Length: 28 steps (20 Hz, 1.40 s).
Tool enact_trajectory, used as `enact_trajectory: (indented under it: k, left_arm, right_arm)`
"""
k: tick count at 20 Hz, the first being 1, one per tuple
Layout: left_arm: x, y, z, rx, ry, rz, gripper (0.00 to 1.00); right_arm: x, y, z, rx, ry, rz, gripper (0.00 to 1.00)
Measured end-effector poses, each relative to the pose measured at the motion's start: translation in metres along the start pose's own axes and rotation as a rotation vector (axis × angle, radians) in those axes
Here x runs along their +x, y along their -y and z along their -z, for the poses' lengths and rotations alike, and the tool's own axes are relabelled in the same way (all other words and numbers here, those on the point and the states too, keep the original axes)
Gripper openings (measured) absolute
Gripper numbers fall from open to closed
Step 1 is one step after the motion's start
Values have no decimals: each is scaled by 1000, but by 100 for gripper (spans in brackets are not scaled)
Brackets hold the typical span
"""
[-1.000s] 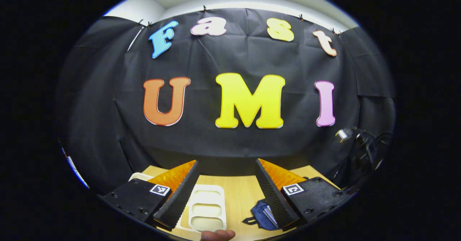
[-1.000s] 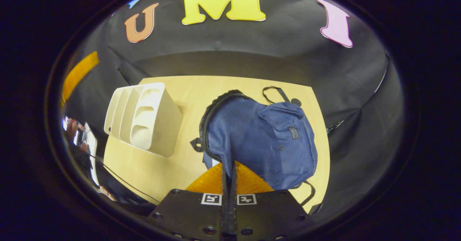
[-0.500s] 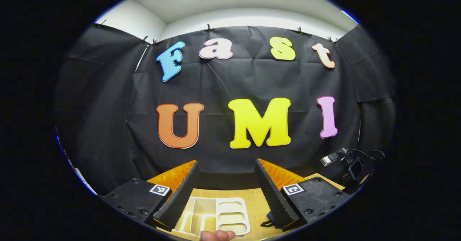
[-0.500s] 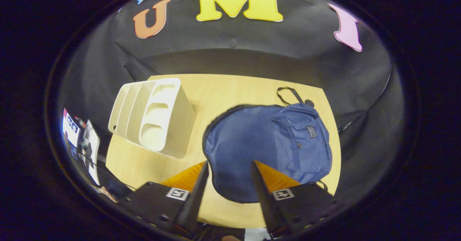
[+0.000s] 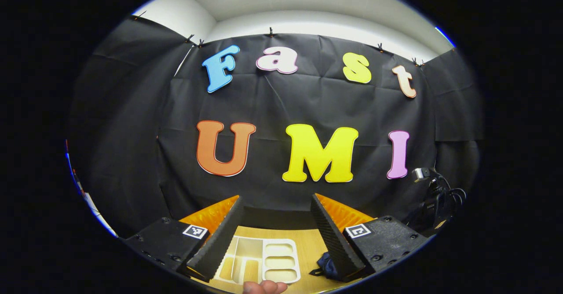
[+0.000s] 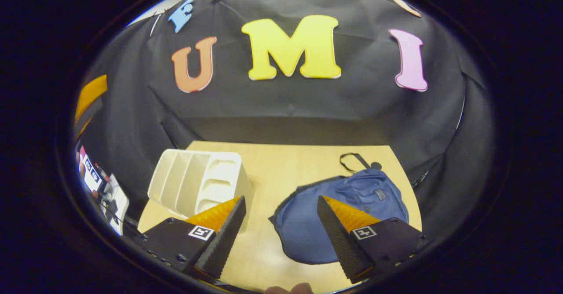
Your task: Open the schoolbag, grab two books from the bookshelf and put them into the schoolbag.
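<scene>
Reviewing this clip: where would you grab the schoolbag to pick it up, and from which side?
The loop handle at the schoolbag's far end, coming from above. It lies clear of the body on the table, while the rest is flat, slack fabric that would likely bunch in a claw.

- On the table [image 6: 286, 162], in the right gripper view, the bookshelf [image 6: 198, 182] stands left of the schoolbag [image 6: 334, 210] (apart, not touching).
- The schoolbag lies flat, its loop [image 6: 352, 162] toward the booth wall behind.
</scene>
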<state>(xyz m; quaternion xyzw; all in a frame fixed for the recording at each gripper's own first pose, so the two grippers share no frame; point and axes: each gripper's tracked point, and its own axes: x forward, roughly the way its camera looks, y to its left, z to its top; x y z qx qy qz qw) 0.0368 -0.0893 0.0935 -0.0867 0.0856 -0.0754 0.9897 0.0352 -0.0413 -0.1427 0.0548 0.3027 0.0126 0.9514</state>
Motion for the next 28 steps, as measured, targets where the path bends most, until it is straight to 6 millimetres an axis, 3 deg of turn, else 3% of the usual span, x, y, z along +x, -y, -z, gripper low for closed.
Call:
enact_trajectory:
  k: [4,9,12,14,19,27,28]
  left_arm:
    - [-8,-4,-10,-29,12,4,97]
    - [-30,3,-47,59,108,32,97]
    - [-42,-3,-52,56,131,33,97]
    - [-45,-15,-52,55,130,2,97]
    - [-54,-34,-52,36,140,-67,97]
    - [-56,-32,-47,13,144,-38,97]
    - [-55,-30,-46,13,144,-26,89]
  right_arm:
    - [-24,-10,-38,4,166,-6,97]
    - [-61,-11,-86,8,397,49,96]
    - [-74,-23,-88,-30,432,46,99]
    - [-80,-26,-86,-34,447,46,94]
    - [-104,-28,-96,-35,522,68,94]
    - [-120,-36,-96,-36,571,115,94]
    - [-122,-35,-97,-32,579,123,96]
